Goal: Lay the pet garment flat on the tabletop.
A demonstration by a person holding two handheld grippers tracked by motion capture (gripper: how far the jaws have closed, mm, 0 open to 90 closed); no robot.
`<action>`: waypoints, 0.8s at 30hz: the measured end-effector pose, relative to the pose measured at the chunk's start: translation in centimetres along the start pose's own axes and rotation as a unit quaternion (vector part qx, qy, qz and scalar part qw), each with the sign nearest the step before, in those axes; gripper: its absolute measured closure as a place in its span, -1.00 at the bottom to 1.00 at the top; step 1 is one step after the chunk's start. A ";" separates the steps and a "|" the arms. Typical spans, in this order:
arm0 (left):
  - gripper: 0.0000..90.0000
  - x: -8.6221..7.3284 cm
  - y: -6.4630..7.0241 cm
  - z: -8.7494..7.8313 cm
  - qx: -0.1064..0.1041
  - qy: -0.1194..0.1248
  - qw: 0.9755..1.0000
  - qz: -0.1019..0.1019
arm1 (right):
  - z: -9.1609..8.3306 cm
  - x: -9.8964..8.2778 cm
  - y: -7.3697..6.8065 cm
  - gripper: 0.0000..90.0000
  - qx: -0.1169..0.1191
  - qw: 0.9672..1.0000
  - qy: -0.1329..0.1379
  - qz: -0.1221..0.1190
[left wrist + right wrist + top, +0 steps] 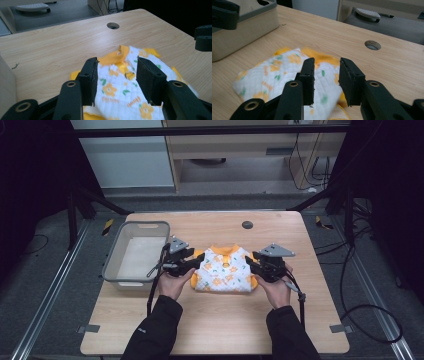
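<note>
Light wooden table [220, 320] with cable hole [247, 225] and grey bin [112, 265], dark floor around; folded yellow-flowered garment [225, 270] lies centred between left gripper [196, 261] and right gripper [251, 263], both open, no legible writing.

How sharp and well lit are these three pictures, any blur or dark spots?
High view: the table is evenly lit, its surroundings fall into deep shadow, and everything is soft and low in detail. Left gripper view: the folded shirt is fairly sharp. Right gripper view: the shirt looks smeared, while the basket edge stays clearer.
</note>
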State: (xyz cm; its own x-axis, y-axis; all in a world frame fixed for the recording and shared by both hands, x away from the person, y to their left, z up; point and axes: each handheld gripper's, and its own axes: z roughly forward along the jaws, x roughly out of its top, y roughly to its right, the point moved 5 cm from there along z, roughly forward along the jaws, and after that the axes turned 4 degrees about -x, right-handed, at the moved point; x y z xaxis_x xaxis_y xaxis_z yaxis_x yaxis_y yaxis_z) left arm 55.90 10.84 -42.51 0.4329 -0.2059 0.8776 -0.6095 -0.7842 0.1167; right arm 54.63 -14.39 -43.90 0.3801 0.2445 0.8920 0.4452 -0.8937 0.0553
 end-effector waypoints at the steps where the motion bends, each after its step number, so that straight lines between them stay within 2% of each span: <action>1: 0.10 -0.2 -0.2 -0.3 0.004 0.000 1.000 0.004 | 0.0 0.0 0.0 0.39 0.000 1.000 0.000 0.000; 3: 0.06 -0.6 -0.4 -1.0 0.002 0.000 1.000 0.008 | -0.4 -0.6 0.4 0.33 0.001 1.000 0.000 -0.006; 7: -0.03 -1.6 -0.6 -2.8 0.001 -0.003 0.999 0.032 | -1.8 -1.8 0.9 0.23 0.011 1.000 0.004 -0.016; 9: -0.07 -2.4 -0.7 -3.6 0.001 -0.007 0.999 0.044 | -2.5 -2.6 1.1 0.17 0.017 1.000 0.003 -0.024; 10: -0.11 -3.4 -0.8 -4.1 0.001 -0.015 0.998 0.053 | -2.9 -3.4 1.1 0.11 0.026 0.999 -0.001 -0.023; 11: -0.14 -3.4 -0.8 -4.1 0.001 -0.015 0.998 0.053 | -2.9 -3.4 1.1 0.11 0.026 0.999 -0.001 -0.023; 12: -0.15 -4.5 -0.9 -4.2 0.004 -0.028 0.998 0.061 | -3.2 -4.2 1.1 0.07 0.037 0.999 -0.007 -0.024; 13: -0.16 -4.5 -0.9 -4.2 0.004 -0.028 0.998 0.061 | -3.2 -4.2 1.1 0.07 0.037 0.999 -0.007 -0.024; 14: -0.18 -5.1 -0.9 -4.2 0.004 -0.034 0.998 0.062 | -3.3 -5.1 0.9 0.04 0.044 0.999 -0.015 -0.024; 17: -0.20 -6.6 -0.8 -4.0 -0.006 -0.044 0.997 0.055 | -3.2 -6.0 0.7 0.01 0.051 0.998 -0.026 -0.027; 19: -0.20 -7.5 -0.8 -3.7 -0.004 -0.048 0.997 0.057 | -3.1 -6.5 0.5 0.00 0.055 0.998 -0.033 -0.029; 20: -0.19 -7.9 -0.7 -3.3 -0.002 -0.066 0.996 0.063 | -2.9 -6.8 0.5 0.00 0.057 0.997 -0.037 -0.031; 21: -0.20 -8.0 -0.7 -3.2 0.001 -0.070 0.995 0.068 | -2.7 -7.2 0.3 -0.01 0.060 0.997 -0.041 -0.028; 23: -0.15 -8.5 -0.8 -2.7 -0.002 -0.066 0.996 0.063 | -2.5 -7.6 0.0 -0.01 0.063 0.996 -0.051 -0.028; 24: -0.15 -8.8 -0.8 -2.4 -0.007 -0.071 0.996 0.058 | -2.3 -7.9 -0.1 -0.02 0.063 0.996 -0.055 -0.031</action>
State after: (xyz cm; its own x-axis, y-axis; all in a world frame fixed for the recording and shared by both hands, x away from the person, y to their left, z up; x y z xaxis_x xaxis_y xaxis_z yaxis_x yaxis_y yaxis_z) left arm 50.95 14.67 -49.14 0.4478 -0.3761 0.8112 -0.6698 -0.7421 0.0257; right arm 49.73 -17.09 -49.90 0.4325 0.3440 0.8334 0.5667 -0.8227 0.0455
